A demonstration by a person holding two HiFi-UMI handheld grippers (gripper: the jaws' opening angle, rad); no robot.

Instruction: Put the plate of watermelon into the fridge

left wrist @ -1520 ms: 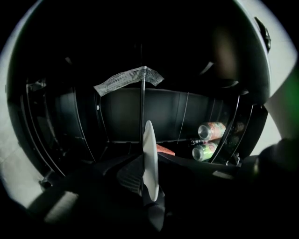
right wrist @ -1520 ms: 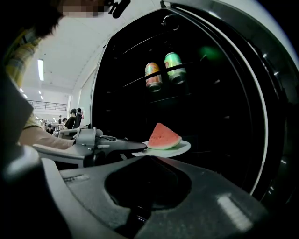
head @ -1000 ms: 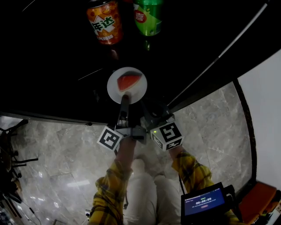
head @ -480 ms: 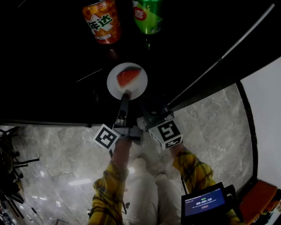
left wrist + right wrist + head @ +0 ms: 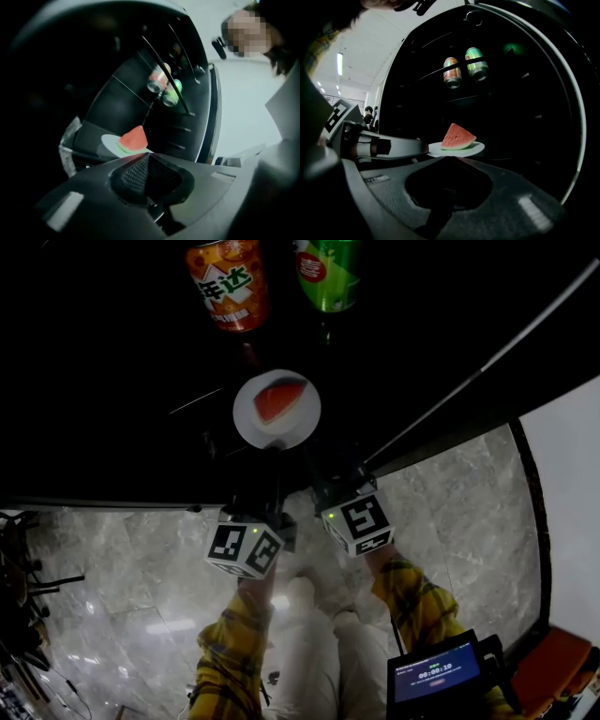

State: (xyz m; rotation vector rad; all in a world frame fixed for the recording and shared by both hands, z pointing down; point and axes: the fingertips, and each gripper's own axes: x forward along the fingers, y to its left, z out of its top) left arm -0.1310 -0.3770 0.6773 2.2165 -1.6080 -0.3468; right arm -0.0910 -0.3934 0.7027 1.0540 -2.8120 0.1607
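Marble floor (image 5: 112, 568) lies beneath you, and the dark open fridge (image 5: 525, 93) is ahead. Your left tongs (image 5: 143, 157) appear pinched shut on the near rim of the plate (image 5: 477, 149). Your right tongs (image 5: 446, 158), closed on nothing, stop just short of it. The watermelon (image 5: 457, 137) wedge lies straight beyond both tips, already inside the fridge. Two cans (image 5: 452, 72) sit farther in and higher. The left tongs are nearer, so letting go likely falls to them.
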